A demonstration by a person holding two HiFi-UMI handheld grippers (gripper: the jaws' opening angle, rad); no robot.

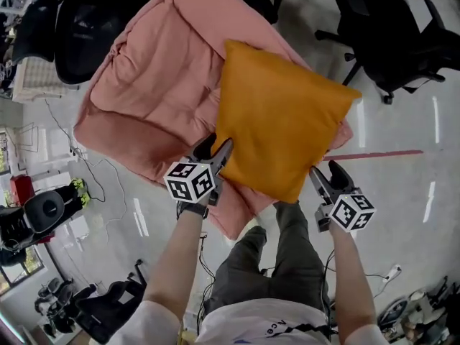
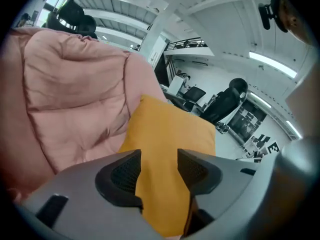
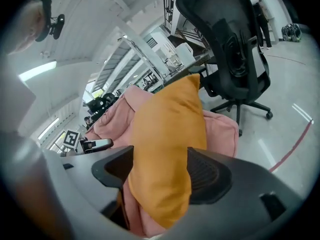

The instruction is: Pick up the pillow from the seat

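Note:
An orange pillow (image 1: 280,121) leans on the pink padded seat (image 1: 151,85), its lower corner hanging over the seat's front edge. My left gripper (image 1: 215,144) is at the pillow's lower left edge. In the left gripper view the pillow (image 2: 170,134) lies between the jaws of the left gripper (image 2: 159,164), which stand apart without squeezing it. My right gripper (image 1: 327,169) is at the pillow's lower right edge. In the right gripper view the pillow (image 3: 167,129) fills the wide gap of the right gripper (image 3: 160,169), uncompressed.
Black office chairs stand at the upper right (image 1: 388,34) and upper left (image 1: 93,27) of the seat; one (image 3: 235,49) looms beyond the pillow. A red floor line (image 1: 381,153) runs right. The person's legs (image 1: 280,257) are below the pillow. Cables lie at left.

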